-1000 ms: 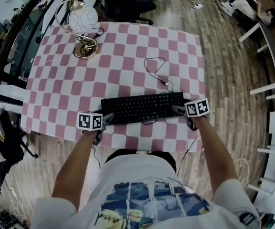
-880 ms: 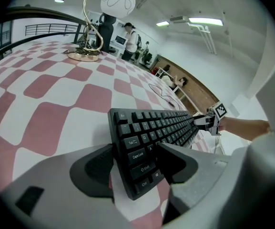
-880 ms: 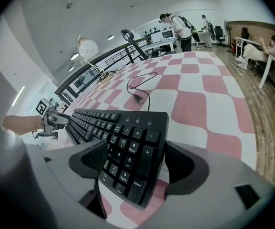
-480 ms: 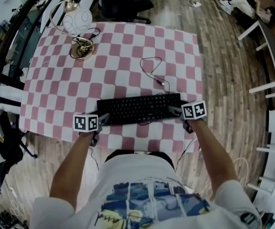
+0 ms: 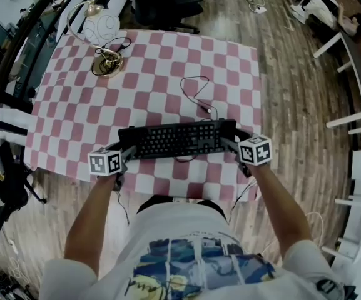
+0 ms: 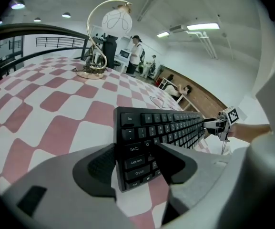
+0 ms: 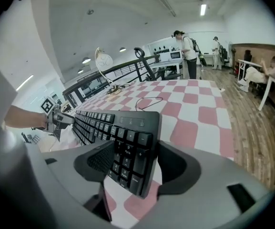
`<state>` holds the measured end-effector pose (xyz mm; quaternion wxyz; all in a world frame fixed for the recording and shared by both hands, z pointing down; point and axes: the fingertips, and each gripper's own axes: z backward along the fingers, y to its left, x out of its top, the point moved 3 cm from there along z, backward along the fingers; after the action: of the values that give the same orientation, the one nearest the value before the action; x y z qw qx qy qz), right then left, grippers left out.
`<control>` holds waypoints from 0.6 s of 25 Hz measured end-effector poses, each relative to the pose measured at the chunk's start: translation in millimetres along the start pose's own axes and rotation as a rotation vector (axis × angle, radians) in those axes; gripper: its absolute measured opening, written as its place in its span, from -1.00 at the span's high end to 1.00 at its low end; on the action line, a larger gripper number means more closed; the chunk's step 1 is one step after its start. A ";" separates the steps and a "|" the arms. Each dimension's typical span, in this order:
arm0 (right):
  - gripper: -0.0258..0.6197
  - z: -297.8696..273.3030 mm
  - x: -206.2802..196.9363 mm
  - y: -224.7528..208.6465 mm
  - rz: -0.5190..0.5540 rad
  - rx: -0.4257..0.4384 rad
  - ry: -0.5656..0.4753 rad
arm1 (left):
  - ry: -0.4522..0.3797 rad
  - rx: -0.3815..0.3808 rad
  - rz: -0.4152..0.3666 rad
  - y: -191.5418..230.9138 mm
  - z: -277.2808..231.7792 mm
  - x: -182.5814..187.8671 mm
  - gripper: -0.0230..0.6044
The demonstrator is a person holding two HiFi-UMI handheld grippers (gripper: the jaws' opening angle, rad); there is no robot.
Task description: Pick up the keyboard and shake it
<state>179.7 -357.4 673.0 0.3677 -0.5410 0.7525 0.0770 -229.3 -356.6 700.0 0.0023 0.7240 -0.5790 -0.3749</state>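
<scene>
Right claw [image 7: 130,163] closing on keyboard [image 5: 177,138], numpad end between pads, edges touching them. Left claw [image 6: 135,159] clamped on Esc/Ctrl end. A second ago: flat on cloth [image 5: 167,61], claws just reaching its ends. Now spans claw to claw, ends gripped, looks raised and tilted. Pickup likely done, shake next. Claw views alone give keys between pads and near corners clear of cloth. Head view alone gives cable [image 5: 196,95] trailing beyond keyboard, lamp [image 5: 102,33] far ahead of left claw.
</scene>
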 end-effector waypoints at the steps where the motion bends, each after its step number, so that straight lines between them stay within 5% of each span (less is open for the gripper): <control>1: 0.09 4.6 5.5 0.8 0.015 -0.002 -0.019 | -0.012 0.002 -0.005 -2.1 2.5 1.3 0.10; 15: 0.11 67.8 74.4 25.1 0.271 -0.037 -0.221 | -0.226 0.045 -0.044 -32.7 54.3 34.8 0.10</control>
<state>178.9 -368.8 569.8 0.4245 -0.4294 0.7720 0.1985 -229.9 -351.7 627.8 -0.0874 0.6896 -0.5677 -0.4410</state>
